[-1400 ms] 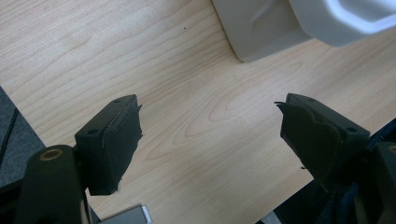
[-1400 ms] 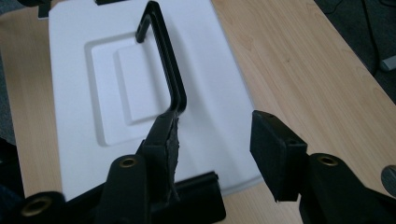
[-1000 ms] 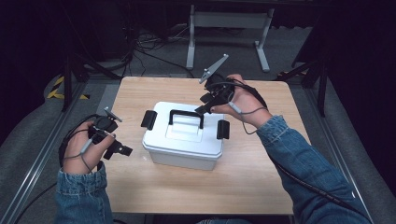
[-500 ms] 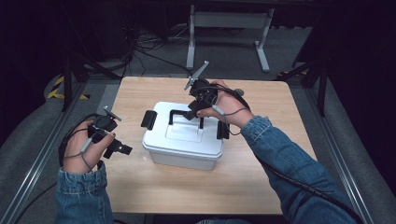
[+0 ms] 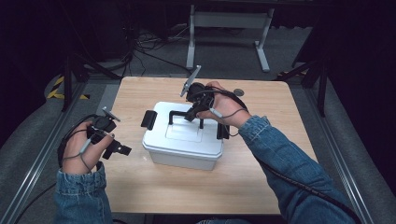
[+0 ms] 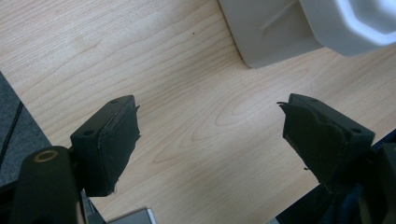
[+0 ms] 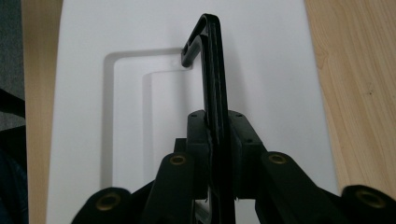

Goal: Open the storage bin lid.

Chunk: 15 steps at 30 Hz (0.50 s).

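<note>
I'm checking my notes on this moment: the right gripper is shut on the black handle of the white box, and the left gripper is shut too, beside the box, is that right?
Not quite. The left gripper is open: the left gripper view shows its jaws wide apart over the bare table, holding nothing. The rest stands: the right gripper is shut on the black handle of the white box.

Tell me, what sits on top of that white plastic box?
The white plastic box carries a closed white lid with a black carrying handle standing upright, clamped between the right gripper's jaws. Black side latches hang at its ends. The closed lid hides whatever is inside.
</note>
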Tool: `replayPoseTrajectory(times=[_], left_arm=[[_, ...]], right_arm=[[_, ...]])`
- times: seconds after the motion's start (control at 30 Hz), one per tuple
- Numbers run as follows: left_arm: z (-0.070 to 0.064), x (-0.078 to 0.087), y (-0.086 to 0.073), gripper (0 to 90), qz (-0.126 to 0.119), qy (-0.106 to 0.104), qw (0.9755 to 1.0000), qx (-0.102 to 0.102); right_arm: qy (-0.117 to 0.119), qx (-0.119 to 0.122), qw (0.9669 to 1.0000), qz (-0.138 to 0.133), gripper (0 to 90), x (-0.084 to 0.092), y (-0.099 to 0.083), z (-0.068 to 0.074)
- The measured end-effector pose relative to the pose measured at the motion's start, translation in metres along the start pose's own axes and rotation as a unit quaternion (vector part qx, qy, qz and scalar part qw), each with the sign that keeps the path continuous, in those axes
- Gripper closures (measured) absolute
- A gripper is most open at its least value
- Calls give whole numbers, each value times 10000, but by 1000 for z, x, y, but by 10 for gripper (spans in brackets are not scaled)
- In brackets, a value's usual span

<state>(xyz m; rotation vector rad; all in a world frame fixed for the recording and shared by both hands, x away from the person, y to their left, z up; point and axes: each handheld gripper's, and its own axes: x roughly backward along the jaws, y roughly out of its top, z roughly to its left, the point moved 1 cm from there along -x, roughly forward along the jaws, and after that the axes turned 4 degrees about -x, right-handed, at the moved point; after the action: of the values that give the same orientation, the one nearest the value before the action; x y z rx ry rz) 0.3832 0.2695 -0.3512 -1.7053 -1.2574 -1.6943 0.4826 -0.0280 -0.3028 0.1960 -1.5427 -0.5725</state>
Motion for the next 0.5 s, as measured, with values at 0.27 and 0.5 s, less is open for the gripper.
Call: replayPoseTrajectory(times=[0.27,0.5], left_arm=[[0,1,-1,193,-4,-10,10000,2],[2,1,-1,192,6,-9,10000,-20]], right_arm=[[137,225,9996,40,840,4,3,8],[98,325,9994,-102,839,18,7,14]])
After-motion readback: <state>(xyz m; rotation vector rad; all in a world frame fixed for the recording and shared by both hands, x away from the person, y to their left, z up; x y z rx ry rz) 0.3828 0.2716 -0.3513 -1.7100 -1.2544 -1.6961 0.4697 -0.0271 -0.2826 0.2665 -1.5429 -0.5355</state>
